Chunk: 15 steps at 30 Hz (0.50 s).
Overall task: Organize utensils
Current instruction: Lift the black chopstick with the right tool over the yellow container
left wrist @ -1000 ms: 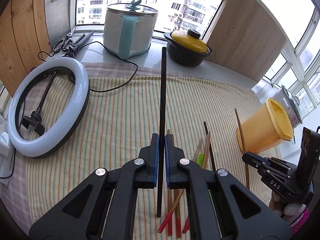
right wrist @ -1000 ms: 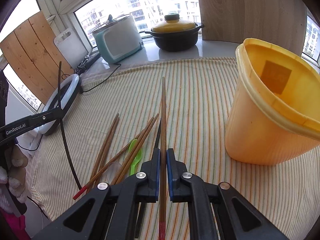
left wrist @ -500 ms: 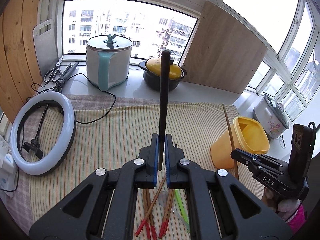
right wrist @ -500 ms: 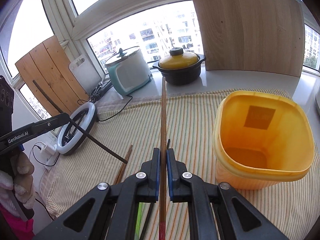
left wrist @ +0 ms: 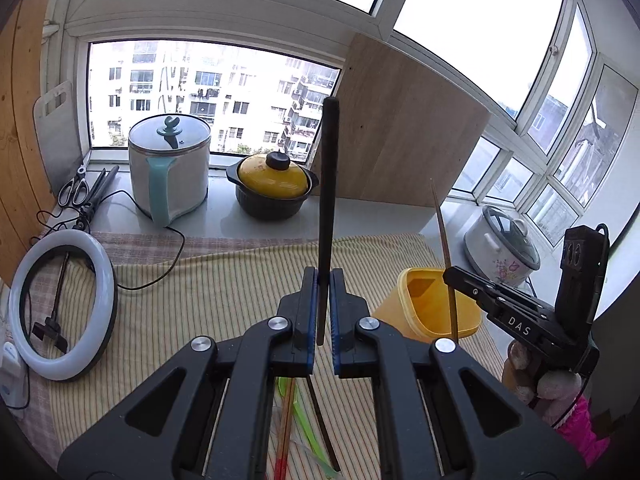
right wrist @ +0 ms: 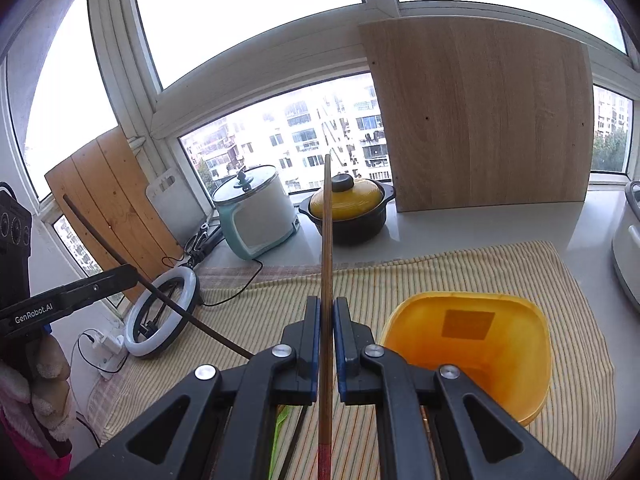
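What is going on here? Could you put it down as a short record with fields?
left tongs: shut on black chopstick
right tongs: shut on brown chopstick
container: yellow bin, open, on striped cloth
left on cloth: more chopsticks, green utensil
windowsill: rice cooker, yellow-lidded pot

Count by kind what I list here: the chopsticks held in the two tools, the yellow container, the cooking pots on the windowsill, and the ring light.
Held chopsticks: 2 (black chopstick, brown chopstick)
Yellow container: 1
Pots on the sill: 3 (white cooker, yellow-lidded pot, flowered cooker)
Ring light: 1
Total: 7
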Each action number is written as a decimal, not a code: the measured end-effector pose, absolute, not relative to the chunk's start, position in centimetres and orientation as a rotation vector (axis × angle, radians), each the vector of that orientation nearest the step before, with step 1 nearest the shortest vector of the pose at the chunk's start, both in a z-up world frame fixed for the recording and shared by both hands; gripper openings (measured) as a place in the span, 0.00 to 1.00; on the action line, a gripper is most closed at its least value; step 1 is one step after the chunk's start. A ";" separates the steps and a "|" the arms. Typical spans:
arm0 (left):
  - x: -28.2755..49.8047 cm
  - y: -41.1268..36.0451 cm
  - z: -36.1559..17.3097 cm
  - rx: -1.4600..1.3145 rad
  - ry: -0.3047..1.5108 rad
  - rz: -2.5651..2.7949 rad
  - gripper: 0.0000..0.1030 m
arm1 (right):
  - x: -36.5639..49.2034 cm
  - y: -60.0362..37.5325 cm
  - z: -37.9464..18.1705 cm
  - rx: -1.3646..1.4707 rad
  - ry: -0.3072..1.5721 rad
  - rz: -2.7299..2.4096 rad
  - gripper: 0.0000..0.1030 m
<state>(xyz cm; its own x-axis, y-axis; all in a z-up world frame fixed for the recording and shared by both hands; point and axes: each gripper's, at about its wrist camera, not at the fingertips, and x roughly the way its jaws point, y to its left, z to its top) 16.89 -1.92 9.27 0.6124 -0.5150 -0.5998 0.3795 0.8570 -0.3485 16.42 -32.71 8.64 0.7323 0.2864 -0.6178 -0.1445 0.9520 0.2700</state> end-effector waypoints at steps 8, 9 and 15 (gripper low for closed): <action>17.0 -5.0 11.9 -0.197 0.711 -0.582 0.03 | 17.9 -36.7 9.8 0.217 0.658 0.137 0.04; 17.1 -5.4 12.1 -0.198 0.709 -0.590 0.03 | 18.1 -37.3 9.7 0.218 0.658 0.120 0.04; 17.9 -8.4 12.8 -0.202 0.698 -0.633 0.03 | 19.3 -40.6 8.8 0.244 0.669 0.052 0.04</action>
<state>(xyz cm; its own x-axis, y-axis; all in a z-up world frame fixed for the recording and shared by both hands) 17.86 -8.41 12.81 0.5896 -0.6046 -0.5356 0.4742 0.7959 -0.3764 19.34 -40.56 8.76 0.7842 0.1261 -0.6076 0.0305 0.9701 0.2406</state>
